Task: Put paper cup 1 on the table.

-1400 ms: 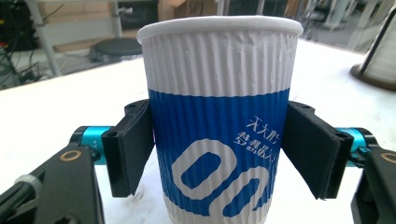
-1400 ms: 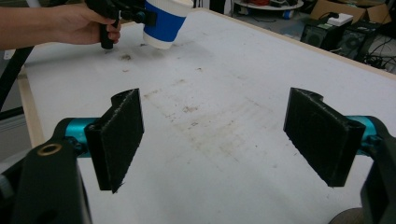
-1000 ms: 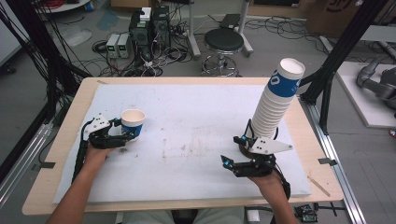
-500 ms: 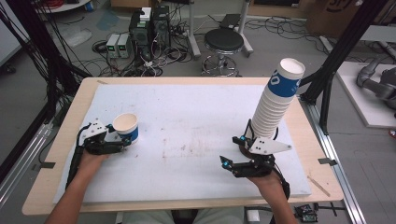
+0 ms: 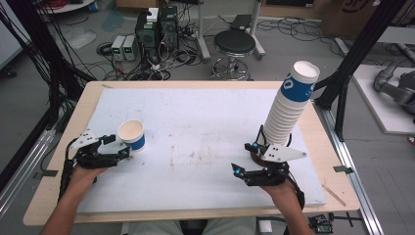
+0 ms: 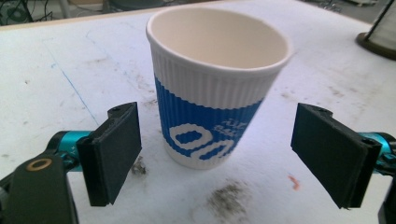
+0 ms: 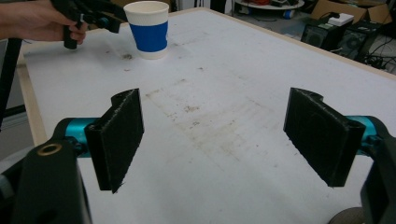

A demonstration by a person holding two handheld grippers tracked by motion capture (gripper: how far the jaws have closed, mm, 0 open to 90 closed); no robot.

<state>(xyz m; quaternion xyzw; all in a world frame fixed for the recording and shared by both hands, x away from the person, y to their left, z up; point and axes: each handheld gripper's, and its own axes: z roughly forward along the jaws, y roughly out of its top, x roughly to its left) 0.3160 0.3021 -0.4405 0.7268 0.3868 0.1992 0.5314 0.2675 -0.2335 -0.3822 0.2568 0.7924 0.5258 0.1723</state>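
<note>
I have set 1 paper cup upright on the table's left side; my left gripper has just been opening, jaws clear of it. My right gripper waits open beside the cup stack, still to deal out.

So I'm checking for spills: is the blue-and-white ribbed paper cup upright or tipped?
Upright: the blue-and-white ribbed paper cup stands on its base, mouth up, empty.

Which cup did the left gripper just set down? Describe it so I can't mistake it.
On the white mat, look to its left side, just ahead of the left gripper, whose jaws have just been opening. The single cup stands there upright, white with a blue band, unlike the tall stack at the right.
</note>
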